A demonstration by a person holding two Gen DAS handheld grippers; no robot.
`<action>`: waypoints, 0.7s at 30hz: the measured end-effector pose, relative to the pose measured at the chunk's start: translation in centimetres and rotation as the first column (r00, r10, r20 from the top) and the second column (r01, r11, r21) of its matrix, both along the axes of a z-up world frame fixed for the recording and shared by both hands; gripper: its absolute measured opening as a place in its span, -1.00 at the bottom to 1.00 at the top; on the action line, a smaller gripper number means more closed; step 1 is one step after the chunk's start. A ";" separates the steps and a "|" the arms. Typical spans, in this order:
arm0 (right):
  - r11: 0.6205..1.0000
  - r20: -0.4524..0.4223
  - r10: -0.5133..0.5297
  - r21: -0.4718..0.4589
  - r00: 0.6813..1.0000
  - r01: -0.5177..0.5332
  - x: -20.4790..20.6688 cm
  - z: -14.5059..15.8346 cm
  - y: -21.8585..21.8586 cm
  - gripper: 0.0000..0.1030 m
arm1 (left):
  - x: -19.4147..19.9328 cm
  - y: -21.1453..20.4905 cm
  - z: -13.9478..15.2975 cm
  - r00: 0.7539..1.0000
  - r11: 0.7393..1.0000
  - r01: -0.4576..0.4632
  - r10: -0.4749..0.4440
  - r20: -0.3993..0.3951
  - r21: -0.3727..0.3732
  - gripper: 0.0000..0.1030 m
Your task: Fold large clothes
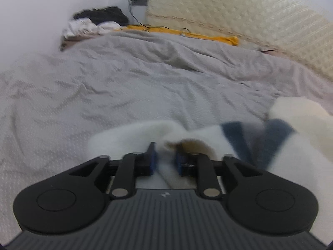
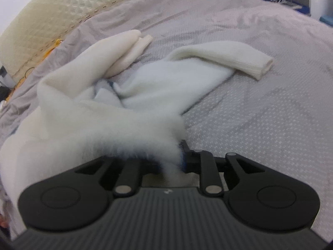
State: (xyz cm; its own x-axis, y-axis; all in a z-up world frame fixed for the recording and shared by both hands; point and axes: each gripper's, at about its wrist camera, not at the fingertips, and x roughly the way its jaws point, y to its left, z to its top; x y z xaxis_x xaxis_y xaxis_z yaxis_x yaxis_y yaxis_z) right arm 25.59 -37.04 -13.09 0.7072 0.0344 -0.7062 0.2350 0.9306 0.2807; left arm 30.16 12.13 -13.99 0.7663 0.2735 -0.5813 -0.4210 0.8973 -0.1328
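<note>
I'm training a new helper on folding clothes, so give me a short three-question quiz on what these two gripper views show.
1. True or false: the sweater lies on a bare wooden floor.
2. What colour are the V-shaped stripes on it? A red, B navy, C green.
3. What lies along the foot of the headboard?

Key: 1 false, it lies on the grey bedcover. 2 B. 3 a yellow cloth.
</note>
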 end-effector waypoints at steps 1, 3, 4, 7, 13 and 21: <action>1.000 0.001 -0.002 -0.015 1.000 0.002 -0.3 0.2 0.2 -0.58 | -0.6 -0.1 0.4 1.000 1.000 0.018 -0.018 -0.002 -0.023 -0.19; 0.999 0.003 -0.010 -0.033 1.000 0.010 -0.9 0.7 0.5 -0.53 | -1.8 -0.5 1.0 0.999 0.998 0.041 -0.041 -0.002 -0.048 -0.07; 0.999 0.003 -0.014 -0.040 1.000 0.014 -1.3 1.0 0.6 -0.47 | -2.3 -0.6 1.2 0.999 0.997 0.047 -0.048 -0.003 -0.058 -0.04; 0.998 -0.005 -0.040 -0.052 0.999 0.040 -2.8 1.8 0.6 -0.07 | -4.4 -1.0 2.3 0.997 0.991 0.072 -0.072 0.005 -0.113 0.10; 0.999 -0.047 -0.044 0.022 0.998 0.045 -6.3 2.4 0.4 0.08 | -8.7 -2.6 4.2 0.986 0.969 0.167 -0.163 0.034 -0.184 0.16; 0.952 0.005 0.007 0.306 1.000 -0.008 -8.9 2.4 1.1 0.17 | -10.3 -6.2 4.1 0.938 0.878 0.346 -0.334 0.093 -0.330 0.23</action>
